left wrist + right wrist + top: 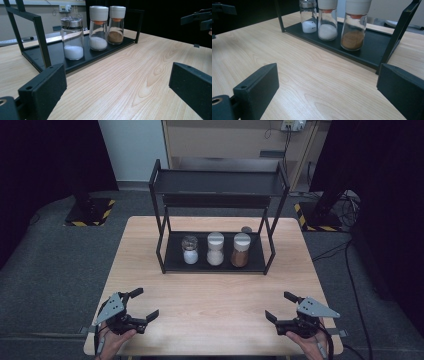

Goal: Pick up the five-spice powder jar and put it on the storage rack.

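Three shakers stand in a row on the bottom shelf of the black rack [159, 215], well ahead of both sets of fingers and apart from them

- Your left gripper [142, 304] sits at the near edge of the tabletop [215, 300], fingers [43, 91] spread wide, nothing between them
- Your right gripper [286, 306] mirrors it on the other side, fingers [258, 86] likewise wide and empty

Shakers, as they lie beyond the fingers:
- steel-capped shaker [190, 249], white grains filling the lower part; nearest ahead of the left fingers
- white-capped shaker [215, 248], white grains, middle of the row
- brown-spice shaker [241, 250], white cap; nearest ahead of the right fingers

Handling, as a judgement:
- clear walls look like glass: stiff, smooth, likely slippery under hard pads, and breakable if knocked against the rack posts
- each is only part full, so probably light, with the weight low
- take hold across the round body, below the cap, just above the fill line; the cap may turn or lift off

Orientation:
- all three upright, caps up, long axis vertical
- the row runs across your front, shakers near each other but not touching as far as the gripper views show
- bring the fingers in level from the front, under the upper shelf
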Available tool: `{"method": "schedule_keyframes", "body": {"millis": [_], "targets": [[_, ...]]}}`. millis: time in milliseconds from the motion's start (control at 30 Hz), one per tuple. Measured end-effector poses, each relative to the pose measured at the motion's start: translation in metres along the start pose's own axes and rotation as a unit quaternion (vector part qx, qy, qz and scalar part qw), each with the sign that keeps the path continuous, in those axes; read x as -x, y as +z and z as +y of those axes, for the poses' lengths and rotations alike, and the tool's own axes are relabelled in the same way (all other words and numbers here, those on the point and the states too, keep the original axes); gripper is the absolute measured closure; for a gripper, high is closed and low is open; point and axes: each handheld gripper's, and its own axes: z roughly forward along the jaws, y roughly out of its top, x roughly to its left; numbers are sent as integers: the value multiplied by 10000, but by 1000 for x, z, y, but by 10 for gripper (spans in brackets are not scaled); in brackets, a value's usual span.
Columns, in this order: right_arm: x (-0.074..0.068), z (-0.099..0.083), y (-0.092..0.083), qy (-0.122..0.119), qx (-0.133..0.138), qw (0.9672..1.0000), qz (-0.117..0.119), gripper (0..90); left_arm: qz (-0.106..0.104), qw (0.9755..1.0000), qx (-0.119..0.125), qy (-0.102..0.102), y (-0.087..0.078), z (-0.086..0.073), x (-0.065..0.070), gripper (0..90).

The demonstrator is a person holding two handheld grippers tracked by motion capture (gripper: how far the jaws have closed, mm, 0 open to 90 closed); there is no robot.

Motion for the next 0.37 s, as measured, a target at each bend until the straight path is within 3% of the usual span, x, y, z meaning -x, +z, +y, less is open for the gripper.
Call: {"method": "schedule_keyframes", "body": {"millis": [367], "targets": [[2,-2,1,14,-18,10000,74,42,-5,10000,-1,-16,2,0,-1,1]]}}
